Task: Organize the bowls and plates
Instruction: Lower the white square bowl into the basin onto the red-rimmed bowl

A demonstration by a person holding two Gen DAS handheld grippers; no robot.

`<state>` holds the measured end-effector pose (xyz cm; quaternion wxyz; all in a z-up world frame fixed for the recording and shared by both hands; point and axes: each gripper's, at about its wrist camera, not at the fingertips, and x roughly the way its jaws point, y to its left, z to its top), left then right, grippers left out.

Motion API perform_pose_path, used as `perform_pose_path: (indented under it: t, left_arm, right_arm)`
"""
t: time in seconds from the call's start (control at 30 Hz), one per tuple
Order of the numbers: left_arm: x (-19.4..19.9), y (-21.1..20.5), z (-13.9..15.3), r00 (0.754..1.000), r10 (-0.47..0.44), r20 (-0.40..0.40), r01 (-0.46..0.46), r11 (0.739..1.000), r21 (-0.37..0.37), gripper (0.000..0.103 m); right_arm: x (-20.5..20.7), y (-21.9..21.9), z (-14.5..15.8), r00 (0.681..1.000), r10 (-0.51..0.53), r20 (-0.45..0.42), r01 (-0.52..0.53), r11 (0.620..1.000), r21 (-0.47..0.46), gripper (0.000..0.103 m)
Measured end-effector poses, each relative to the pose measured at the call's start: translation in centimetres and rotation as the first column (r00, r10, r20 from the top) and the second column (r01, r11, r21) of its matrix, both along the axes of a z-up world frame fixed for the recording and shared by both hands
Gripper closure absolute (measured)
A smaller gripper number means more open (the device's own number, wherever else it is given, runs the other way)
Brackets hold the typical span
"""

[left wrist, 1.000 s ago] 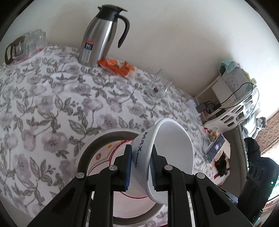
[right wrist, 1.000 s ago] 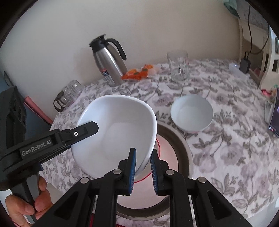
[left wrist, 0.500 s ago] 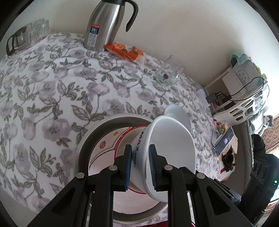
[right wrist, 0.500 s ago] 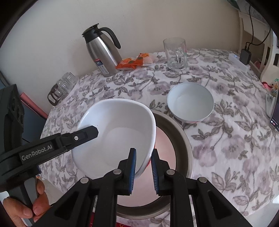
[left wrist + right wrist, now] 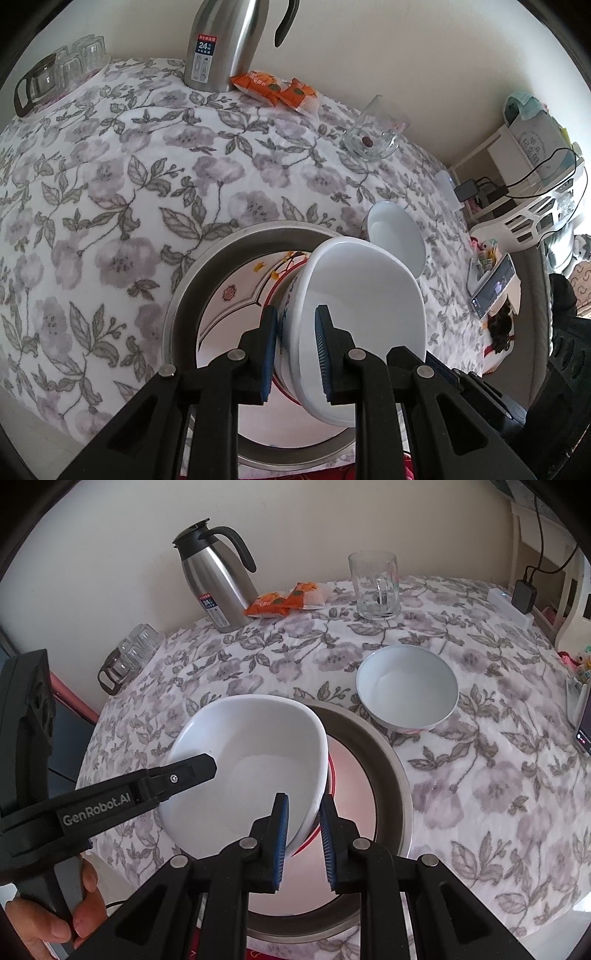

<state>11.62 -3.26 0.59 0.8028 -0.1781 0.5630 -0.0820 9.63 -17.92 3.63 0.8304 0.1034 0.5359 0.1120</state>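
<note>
Both claws grip 1 large white bowl (image 5: 251, 768) by opposite rims, the left claw (image 5: 295, 354) and the right claw (image 5: 303, 843) each clamped on its wall, holding it tilted over the patterned plate (image 5: 236, 306) inside the steel tray (image 5: 391, 775). The bowl is empty. A smaller empty bowl (image 5: 406, 690) sits on the floral counter (image 5: 498, 775) just beside the tray.
</note>
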Motion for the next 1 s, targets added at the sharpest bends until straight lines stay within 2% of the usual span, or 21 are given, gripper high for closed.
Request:
perform_pose_path:
  t: [0.1, 0.57, 0.7, 0.87, 1.0]
  left_arm:
    - [0.1, 0.0, -0.4, 1.000, -0.002, -0.019, 0.003, 1.000, 0.004, 0.083]
    - [0.1, 0.9, -0.1, 1.000, 0.022, -0.018, -0.023, 0.999, -0.038, 0.080]
    - [0.0, 1.5, 0.2, 0.999, 0.043, -0.010, -0.043, 0.998, -0.040, 0.069]
    - [-0.2, 2.0, 1.1, 0.998, 0.060, 0.018, -0.059, 0.997, -0.045, 0.068]
    - [-0.5, 2.4, 2.0, 0.996, 0.079, 0.050, -0.078, 0.996, -0.031, 0.061]
  right_arm:
    - [0.1, 0.1, -0.3, 1.000, 0.001, -0.011, -0.001, 1.000, -0.003, 0.083]
    - [0.1, 0.1, -0.3, 1.000, 0.003, -0.010, -0.004, 1.000, -0.007, 0.083]
    - [0.1, 0.1, -0.3, 1.000, 0.003, -0.009, -0.003, 1.000, -0.006, 0.083]
    - [0.0, -0.1, 0.5, 1.000, -0.006, 0.014, 0.006, 1.000, -0.006, 0.083]
    - [-0.2, -0.5, 1.2, 0.999, -0.019, 0.039, 0.019, 1.000, 0.001, 0.083]
